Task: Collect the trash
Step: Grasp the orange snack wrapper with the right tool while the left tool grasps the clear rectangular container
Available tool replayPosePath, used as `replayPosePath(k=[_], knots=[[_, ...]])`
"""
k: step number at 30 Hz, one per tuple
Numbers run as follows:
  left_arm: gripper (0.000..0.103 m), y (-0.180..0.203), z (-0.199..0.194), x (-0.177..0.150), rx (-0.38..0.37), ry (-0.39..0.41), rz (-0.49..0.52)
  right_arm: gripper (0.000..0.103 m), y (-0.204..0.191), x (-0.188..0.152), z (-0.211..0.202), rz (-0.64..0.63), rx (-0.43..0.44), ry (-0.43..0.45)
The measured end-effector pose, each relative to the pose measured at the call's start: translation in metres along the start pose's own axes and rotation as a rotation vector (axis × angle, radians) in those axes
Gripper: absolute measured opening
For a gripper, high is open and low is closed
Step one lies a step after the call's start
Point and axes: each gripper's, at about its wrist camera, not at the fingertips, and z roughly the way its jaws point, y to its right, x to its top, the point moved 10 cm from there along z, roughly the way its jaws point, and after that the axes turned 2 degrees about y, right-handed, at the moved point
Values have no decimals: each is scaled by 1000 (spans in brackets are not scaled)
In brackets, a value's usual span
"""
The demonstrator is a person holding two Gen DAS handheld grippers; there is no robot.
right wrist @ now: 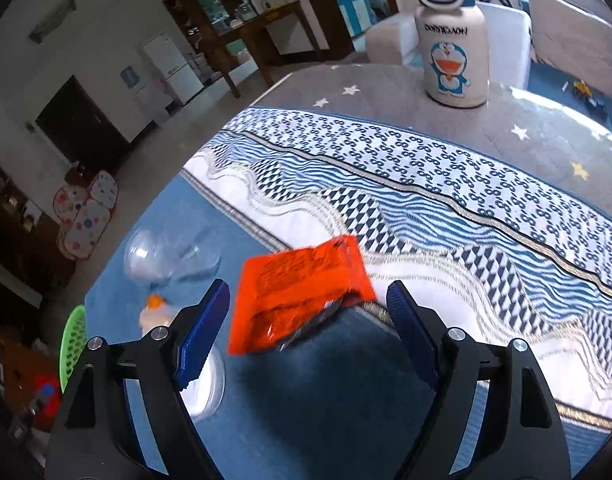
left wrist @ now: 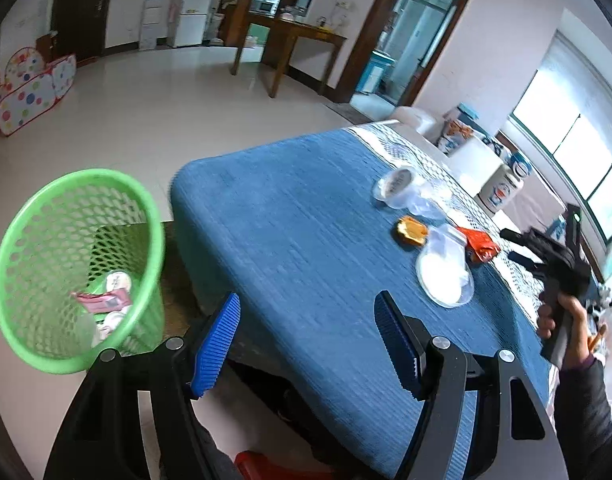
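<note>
Orange crumpled foil snack wrapper (right wrist: 298, 292) lies flat on blue desk (right wrist: 325, 380), long axis tilted up-right, between spread right claw (right wrist: 307, 320). Left claw (left wrist: 307, 344) spread, empty. One green mesh basket (left wrist: 46, 240).

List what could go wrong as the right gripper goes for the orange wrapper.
1. The orange wrapper lies flat on the cloth; the open right gripper may pinch fabric with it.
2. Clear plastic cups lie close beside it and could get knocked.
3. The green bin stands off the table's far end, so a loosely held wrapper might drop on the way.
</note>
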Motion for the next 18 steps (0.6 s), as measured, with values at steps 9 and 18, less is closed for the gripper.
replayPosePath(k=[9,18], knots=[[67,52,28,-2,-47,-54,84,65,2,0,25,-27,-16,-61],[67,103,62,-3,-106,-107,158,37,-2,-3,17,-66,20,-55]])
